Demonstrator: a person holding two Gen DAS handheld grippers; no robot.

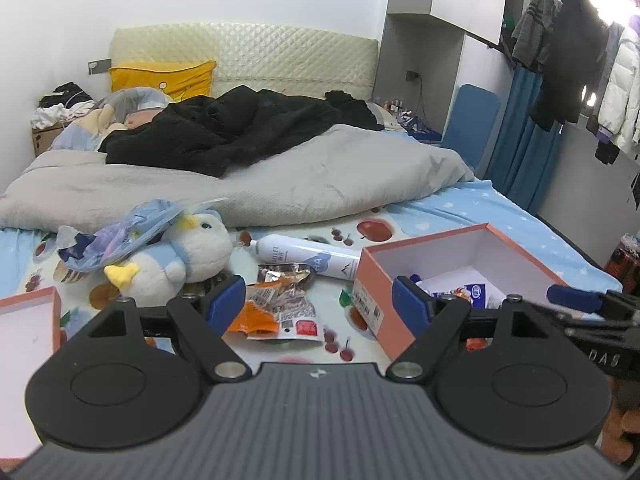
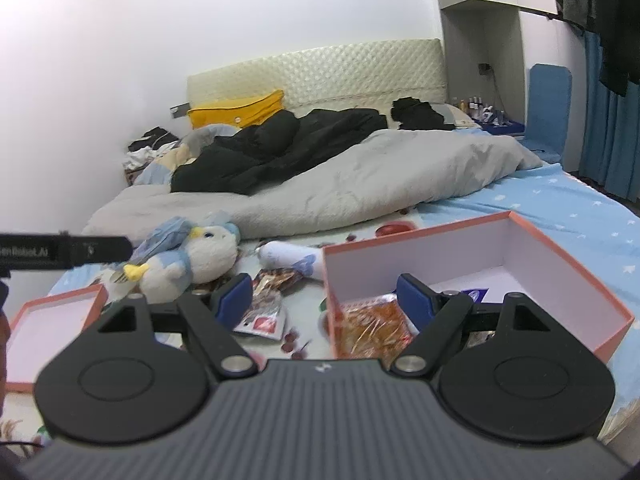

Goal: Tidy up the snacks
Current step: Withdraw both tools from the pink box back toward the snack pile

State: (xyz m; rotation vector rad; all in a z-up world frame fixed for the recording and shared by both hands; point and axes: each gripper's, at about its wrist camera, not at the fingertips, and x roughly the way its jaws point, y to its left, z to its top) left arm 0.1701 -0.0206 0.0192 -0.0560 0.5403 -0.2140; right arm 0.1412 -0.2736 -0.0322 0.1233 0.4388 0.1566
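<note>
Several snack packets (image 1: 280, 308) lie loose on the bed sheet (image 1: 460, 208) in the lower middle of the left wrist view, just left of the open orange box (image 1: 376, 280). The left tongs (image 1: 318, 300) stand wide apart with nothing between them, hovering over the pile. The packets look light, thin and crinkly, probably slippery on their foil faces; a sealed flat edge seems the safest place to pinch. The topmost white-and-red packet lies flat, its long axis running roughly left to right across the frame. At the right edge the right tongs (image 1: 576, 300) reach toward the box.

In the right wrist view the right tongs (image 2: 324, 298) are likewise spread and empty, straddling the box's near left wall (image 2: 332, 280). An orange crinkled snack bag (image 2: 372, 328) already lies flat inside the box (image 2: 580, 264) at lower centre, its long axis pointing roughly up the frame. More packets (image 2: 264, 316) remain on the sheet left of it, below the plush bird (image 2: 200, 256).
</note>
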